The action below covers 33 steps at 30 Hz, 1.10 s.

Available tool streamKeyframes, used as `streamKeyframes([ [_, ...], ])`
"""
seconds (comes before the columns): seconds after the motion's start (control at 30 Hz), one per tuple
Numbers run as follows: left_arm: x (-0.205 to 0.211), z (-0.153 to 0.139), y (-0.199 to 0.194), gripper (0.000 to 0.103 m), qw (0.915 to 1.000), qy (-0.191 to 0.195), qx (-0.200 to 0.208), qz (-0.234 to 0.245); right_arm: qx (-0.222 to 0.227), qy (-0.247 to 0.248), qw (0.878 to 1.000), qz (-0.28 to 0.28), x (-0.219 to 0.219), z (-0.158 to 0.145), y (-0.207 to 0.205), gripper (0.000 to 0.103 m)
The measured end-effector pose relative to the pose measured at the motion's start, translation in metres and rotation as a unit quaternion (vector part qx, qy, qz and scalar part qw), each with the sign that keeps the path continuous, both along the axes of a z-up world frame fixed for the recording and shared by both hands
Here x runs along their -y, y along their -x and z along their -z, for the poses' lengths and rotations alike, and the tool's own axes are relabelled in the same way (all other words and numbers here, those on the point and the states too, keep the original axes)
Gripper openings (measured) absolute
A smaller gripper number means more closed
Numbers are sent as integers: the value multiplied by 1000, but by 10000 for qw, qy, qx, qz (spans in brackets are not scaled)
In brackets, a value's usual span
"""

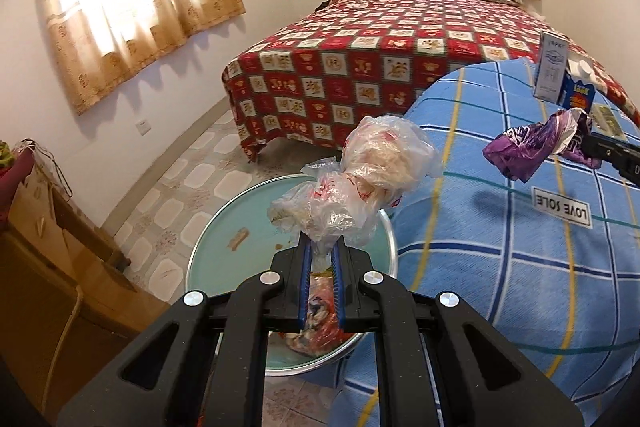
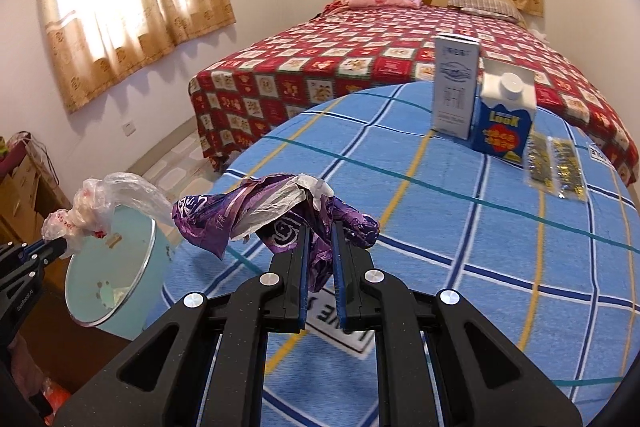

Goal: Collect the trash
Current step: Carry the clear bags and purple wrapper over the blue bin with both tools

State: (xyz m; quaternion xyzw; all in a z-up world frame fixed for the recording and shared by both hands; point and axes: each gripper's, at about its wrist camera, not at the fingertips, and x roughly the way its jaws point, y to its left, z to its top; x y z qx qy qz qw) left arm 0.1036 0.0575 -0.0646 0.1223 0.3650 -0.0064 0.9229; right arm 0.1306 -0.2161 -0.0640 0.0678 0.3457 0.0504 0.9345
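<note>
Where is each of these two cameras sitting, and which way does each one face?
Left wrist view: rides the left gripper, looking along its fingers, which pinch a crumpled clear plastic bag above the pale green round bin; the right gripper's tip shows at the right edge.
Right wrist view: rides the right gripper, which pinches a purple crumpled wrapper over the blue checked cloth; the left gripper shows at the left edge.
Shared: both bags, bin, blue cloth, two cartons, red patterned bed.

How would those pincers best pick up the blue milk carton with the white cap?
Grip the blue carton across its flat side walls, below the sloped top, coming in from the near side. It stands upright on the blue checked cloth, and the tall white box crowds its left, so the fingers would probably need care there.
</note>
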Motion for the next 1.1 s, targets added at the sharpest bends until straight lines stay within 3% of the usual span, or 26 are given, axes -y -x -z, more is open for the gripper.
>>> streamKeyframes([
  [1.1,-77,-2,15,9,9981,-37,19,-614,1,327,9972,-672,-81,-5,-15,11],
])
